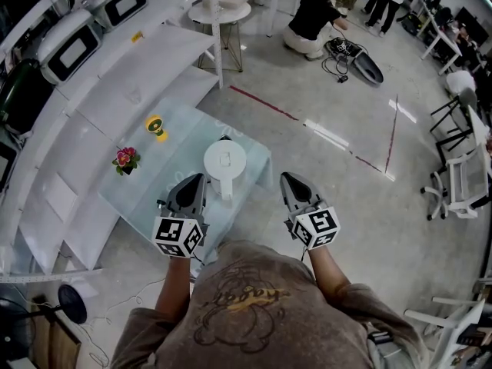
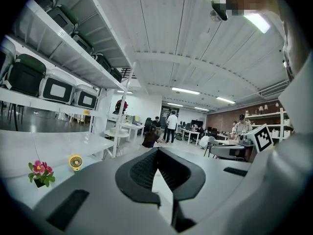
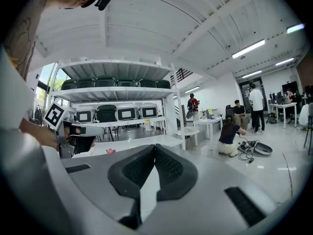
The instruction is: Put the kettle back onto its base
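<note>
Both clenched empty, left claw point(image 1: 194, 180) and right claw point(image 1: 287, 178) should back away without nudging the centre-frame round white plastic kettle point(image 1: 224, 164).

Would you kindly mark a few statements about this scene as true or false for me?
1. The white kettle stands on the table. True.
2. The right gripper grips the kettle's handle. False: its jaws are together on nothing, off to the kettle's right.
3. A yellow fan and pink flowers sit on the table. True.
4. The left gripper has its jaws wide apart. False: they are together and hold nothing.
</note>
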Action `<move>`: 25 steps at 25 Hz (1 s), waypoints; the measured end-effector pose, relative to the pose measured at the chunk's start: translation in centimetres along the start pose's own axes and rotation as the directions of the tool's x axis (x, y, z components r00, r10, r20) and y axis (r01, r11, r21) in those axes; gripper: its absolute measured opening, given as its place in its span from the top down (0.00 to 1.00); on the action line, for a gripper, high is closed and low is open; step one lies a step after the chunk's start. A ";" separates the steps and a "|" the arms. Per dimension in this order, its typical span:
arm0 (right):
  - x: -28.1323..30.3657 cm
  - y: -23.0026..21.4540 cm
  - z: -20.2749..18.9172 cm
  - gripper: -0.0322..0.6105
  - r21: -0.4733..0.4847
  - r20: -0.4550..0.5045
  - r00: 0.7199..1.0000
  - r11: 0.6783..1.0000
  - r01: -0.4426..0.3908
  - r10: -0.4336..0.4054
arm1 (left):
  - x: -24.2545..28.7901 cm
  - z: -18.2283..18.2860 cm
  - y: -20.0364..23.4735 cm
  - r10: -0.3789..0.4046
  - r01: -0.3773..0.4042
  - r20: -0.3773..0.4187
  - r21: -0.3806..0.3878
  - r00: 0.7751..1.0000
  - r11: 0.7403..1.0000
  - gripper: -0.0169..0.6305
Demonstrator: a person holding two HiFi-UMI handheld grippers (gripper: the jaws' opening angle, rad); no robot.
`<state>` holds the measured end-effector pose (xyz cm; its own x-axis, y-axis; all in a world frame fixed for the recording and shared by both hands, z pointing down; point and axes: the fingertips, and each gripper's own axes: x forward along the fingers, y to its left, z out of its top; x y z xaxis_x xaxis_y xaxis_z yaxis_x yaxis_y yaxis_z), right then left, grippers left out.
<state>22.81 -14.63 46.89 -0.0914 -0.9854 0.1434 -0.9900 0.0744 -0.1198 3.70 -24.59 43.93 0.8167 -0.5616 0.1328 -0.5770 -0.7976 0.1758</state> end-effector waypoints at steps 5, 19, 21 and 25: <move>0.0 0.1 -0.5 0.95 0.028 0.004 1.000 1.000 0.002 -0.002 | -0.6 -0.5 0.6 0.015 -0.015 -0.008 0.007 1.000 1.000 0.94; 0.0 0.5 -0.7 0.95 0.049 0.010 1.000 0.999 0.009 -0.010 | -1.2 -0.2 0.5 0.037 -0.037 0.009 -0.006 0.999 0.999 0.94; 0.0 0.6 -0.6 0.95 0.048 0.011 1.000 0.999 0.011 -0.011 | -1.2 -0.2 0.5 0.038 -0.038 0.009 -0.010 0.999 0.999 0.94; 0.0 0.7 -0.8 0.95 0.049 0.003 1.000 0.999 0.014 -0.014 | -1.2 -0.4 0.3 0.039 -0.038 0.009 -0.016 0.999 0.999 0.94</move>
<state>22.05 -14.48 47.58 -0.0773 -0.9868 0.1421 -0.9847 0.0532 -0.1661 2.57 -24.09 44.18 0.7938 -0.5939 0.1309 -0.6080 -0.7717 0.1863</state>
